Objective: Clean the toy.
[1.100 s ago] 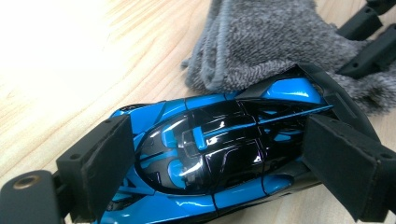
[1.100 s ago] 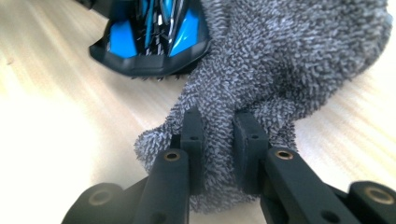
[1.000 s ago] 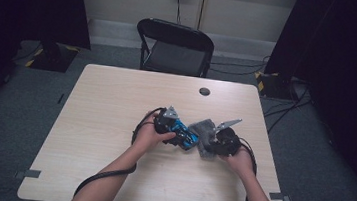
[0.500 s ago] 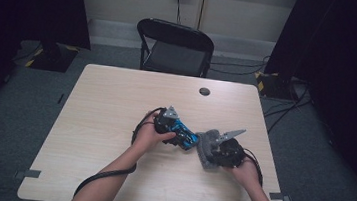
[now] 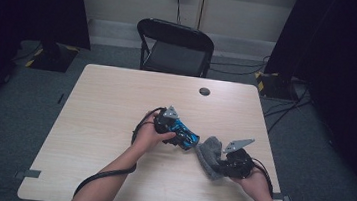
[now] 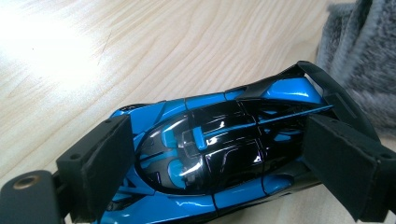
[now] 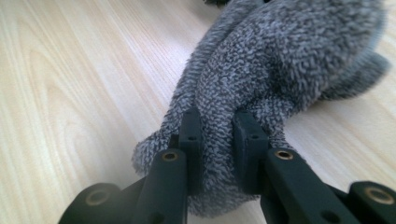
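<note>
Left hand-held gripper clamps the blue toy car mid-worktop. Right hand-held gripper pinches the grey cloth, just beside the car, maybe touching. Keep car pinned; wipe with bunched cloth, light strokes.

We found no text, label, brand, number or sign that could be read in any of the views: the blue and black toy car carried only its paint lines, the grey cloth was plain, and the counter showed bare wood grain
</note>
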`<action>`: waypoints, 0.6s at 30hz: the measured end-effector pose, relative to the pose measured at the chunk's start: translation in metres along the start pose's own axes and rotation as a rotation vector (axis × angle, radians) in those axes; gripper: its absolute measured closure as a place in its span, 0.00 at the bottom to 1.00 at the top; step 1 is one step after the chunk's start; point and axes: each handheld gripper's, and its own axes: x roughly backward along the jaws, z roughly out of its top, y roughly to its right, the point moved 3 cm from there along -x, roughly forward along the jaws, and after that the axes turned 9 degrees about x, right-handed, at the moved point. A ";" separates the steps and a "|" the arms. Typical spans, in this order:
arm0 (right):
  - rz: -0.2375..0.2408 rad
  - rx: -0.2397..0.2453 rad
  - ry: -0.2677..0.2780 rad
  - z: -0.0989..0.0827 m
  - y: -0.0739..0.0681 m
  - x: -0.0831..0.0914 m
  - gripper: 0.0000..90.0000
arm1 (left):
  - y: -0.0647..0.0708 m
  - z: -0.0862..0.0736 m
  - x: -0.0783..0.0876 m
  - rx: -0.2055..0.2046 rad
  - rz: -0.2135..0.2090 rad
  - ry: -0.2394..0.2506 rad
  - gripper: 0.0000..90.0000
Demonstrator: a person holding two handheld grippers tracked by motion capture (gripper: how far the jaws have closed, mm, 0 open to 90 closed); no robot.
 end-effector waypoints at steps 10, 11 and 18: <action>-0.034 -0.016 0.056 0.011 0.011 0.028 0.85 | 0.000 0.000 0.000 -0.001 0.001 0.000 0.10; -0.042 -0.024 0.067 0.013 0.014 0.033 0.85 | 0.000 0.000 0.000 0.000 0.001 0.000 0.10; -0.081 -0.080 0.117 0.026 0.033 0.043 0.85 | 0.000 0.000 0.000 0.001 0.000 0.001 0.10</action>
